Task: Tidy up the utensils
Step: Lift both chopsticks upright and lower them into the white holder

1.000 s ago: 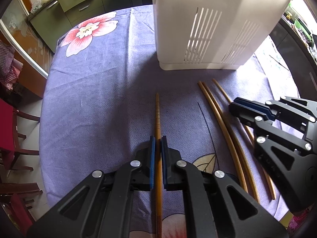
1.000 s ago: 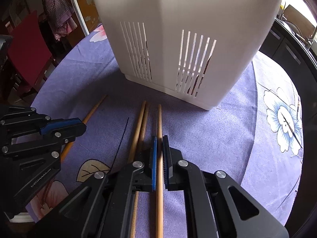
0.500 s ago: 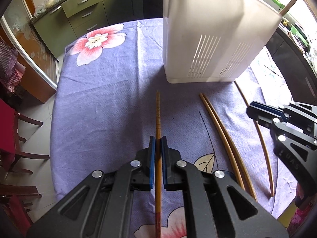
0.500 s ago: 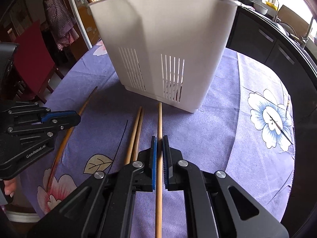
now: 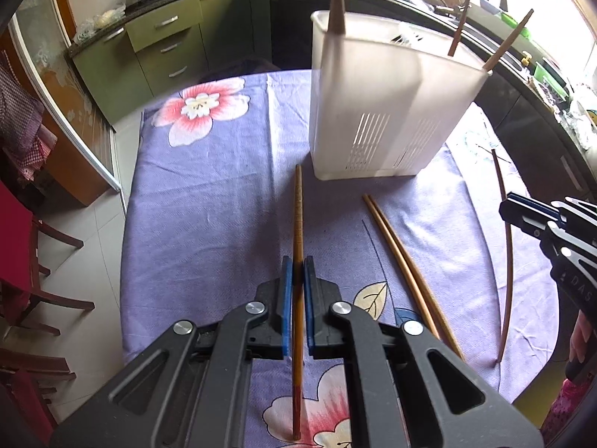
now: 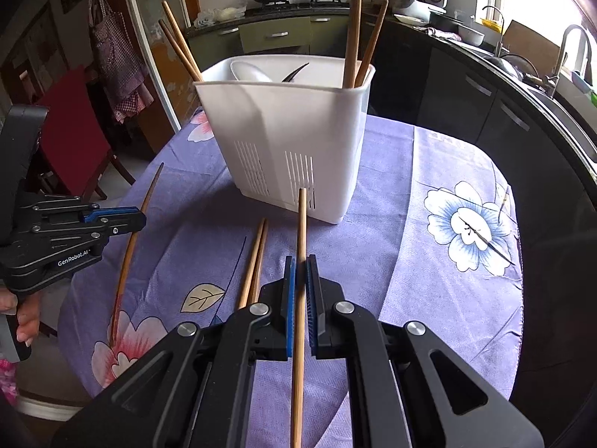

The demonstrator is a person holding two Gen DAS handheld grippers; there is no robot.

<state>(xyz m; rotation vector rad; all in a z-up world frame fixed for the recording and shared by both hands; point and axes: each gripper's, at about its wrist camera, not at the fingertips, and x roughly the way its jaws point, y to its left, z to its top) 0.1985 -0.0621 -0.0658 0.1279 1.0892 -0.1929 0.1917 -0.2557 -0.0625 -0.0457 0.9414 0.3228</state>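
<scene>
The tabletop (image 5: 209,194), under a purple flowered cloth, fills both views. At 12 o'clock stands the white slotted utensil caddy (image 5: 377,112) (image 6: 287,130), upright, with several chopsticks, a white spoon (image 6: 248,71) and a dark utensil poking above its rim. A red chair (image 6: 71,138) stands off the tabletop's edge at 9 o'clock in the right wrist view; green kitchen cabinets (image 5: 164,48) lie beyond at 11 o'clock in the left wrist view.

The left tongs (image 5: 297,283) are clamped on a dark-brown chopstick (image 5: 297,216), which points toward 12 o'clock, its tip near the caddy's lower left corner. The right tongs (image 6: 300,283) are clamped on a pale bamboo chopstick (image 6: 301,231), whose tip overlaps the caddy's slotted wall in the picture; whether it touches I cannot tell.

Between the two tongs a loose pair of chopsticks (image 5: 401,261) (image 6: 253,261) lies side by side on the cloth, touching each other, ends pointing toward the caddy's base.
</scene>
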